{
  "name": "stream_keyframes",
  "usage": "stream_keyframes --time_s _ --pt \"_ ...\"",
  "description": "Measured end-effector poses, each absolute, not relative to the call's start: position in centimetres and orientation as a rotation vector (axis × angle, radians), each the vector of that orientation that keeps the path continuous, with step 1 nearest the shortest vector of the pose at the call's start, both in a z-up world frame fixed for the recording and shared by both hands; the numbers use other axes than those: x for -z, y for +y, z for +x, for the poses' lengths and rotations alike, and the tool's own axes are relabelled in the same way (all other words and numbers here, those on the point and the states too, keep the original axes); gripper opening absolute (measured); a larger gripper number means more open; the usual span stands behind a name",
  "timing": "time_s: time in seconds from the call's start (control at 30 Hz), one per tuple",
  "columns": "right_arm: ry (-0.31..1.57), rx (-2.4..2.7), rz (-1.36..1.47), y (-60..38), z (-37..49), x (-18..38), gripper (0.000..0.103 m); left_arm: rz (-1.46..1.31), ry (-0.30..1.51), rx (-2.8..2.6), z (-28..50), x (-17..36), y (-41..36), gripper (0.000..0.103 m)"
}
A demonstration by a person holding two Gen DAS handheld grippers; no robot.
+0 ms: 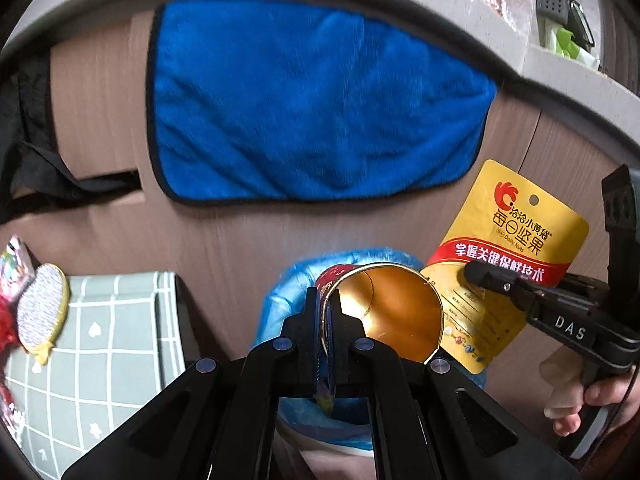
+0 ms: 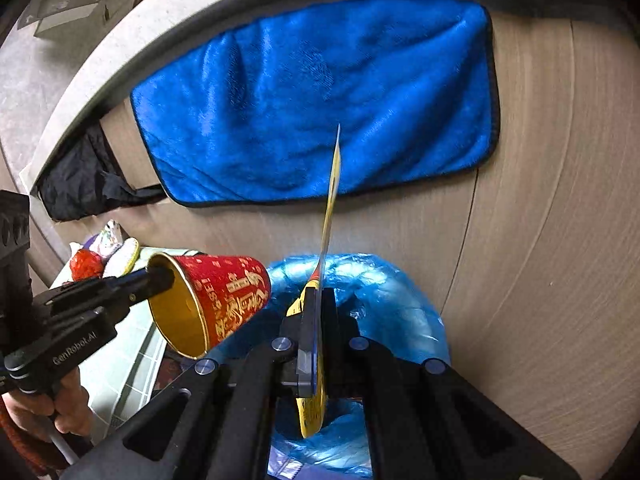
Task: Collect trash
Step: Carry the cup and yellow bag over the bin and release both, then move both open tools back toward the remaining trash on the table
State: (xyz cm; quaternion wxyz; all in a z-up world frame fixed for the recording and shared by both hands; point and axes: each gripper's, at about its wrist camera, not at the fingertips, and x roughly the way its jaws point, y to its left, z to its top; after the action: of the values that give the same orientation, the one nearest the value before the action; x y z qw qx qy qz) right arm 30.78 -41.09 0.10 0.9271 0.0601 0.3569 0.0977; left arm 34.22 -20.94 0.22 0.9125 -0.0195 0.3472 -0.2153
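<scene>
1. Clearly, from my left wrist, my left gripper [image 1: 324,312] is clamped on the rim of the red paper cup [image 1: 394,312], gold inside facing me, above the blue-lined bin [image 1: 288,292]. My right gripper [image 1: 486,276] pinches the yellow nut pouch [image 1: 508,248] just beside it.
2. From my right wrist, the pouch stands edge-on between closed jaws over the bin; the cup hangs left of it.
3. Risk: the cup sits near the bin's edge (probably; the rim is partly hidden), so letting go here could drop it outside.
4. Behind, a blue towel [image 2: 320,96] hangs down the wood-grain cabinet front [image 2: 540,208] from the grey counter [image 2: 132,36] above; a checked cloth [image 1: 108,340] lies left.
</scene>
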Motion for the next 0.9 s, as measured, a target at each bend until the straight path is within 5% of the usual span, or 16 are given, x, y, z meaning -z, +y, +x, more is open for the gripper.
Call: stream_keyframes --time_s 0.4,0.47,0.53,0.57,0.9 --pt "0.795 -0.211 0.139 -41.0 31.8 2.1 0.006 -0.104 0.814 0.487 36.2 1.9 -20.7 0.008" --pt "0.806 -0.219 0.14 -41.0 31.8 2.3 0.014 -0.149 0.805 0.484 36.5 1.5 -19.9 0.021" --pt "0.825 -0.217 0.124 -40.7 31.7 2.4 0.045 -0.169 0.776 0.468 36.3 0.7 -19.1 0.032" --pt "0.82 -0.221 0.116 -40.4 31.4 2.3 0.048 -0.178 0.754 0.458 36.1 0.1 -18.5 0.035" --pt "0.746 -0.214 0.073 -37.3 29.0 -0.8 0.048 -0.209 0.688 0.336 31.7 -3.1 -8.8 0.042"
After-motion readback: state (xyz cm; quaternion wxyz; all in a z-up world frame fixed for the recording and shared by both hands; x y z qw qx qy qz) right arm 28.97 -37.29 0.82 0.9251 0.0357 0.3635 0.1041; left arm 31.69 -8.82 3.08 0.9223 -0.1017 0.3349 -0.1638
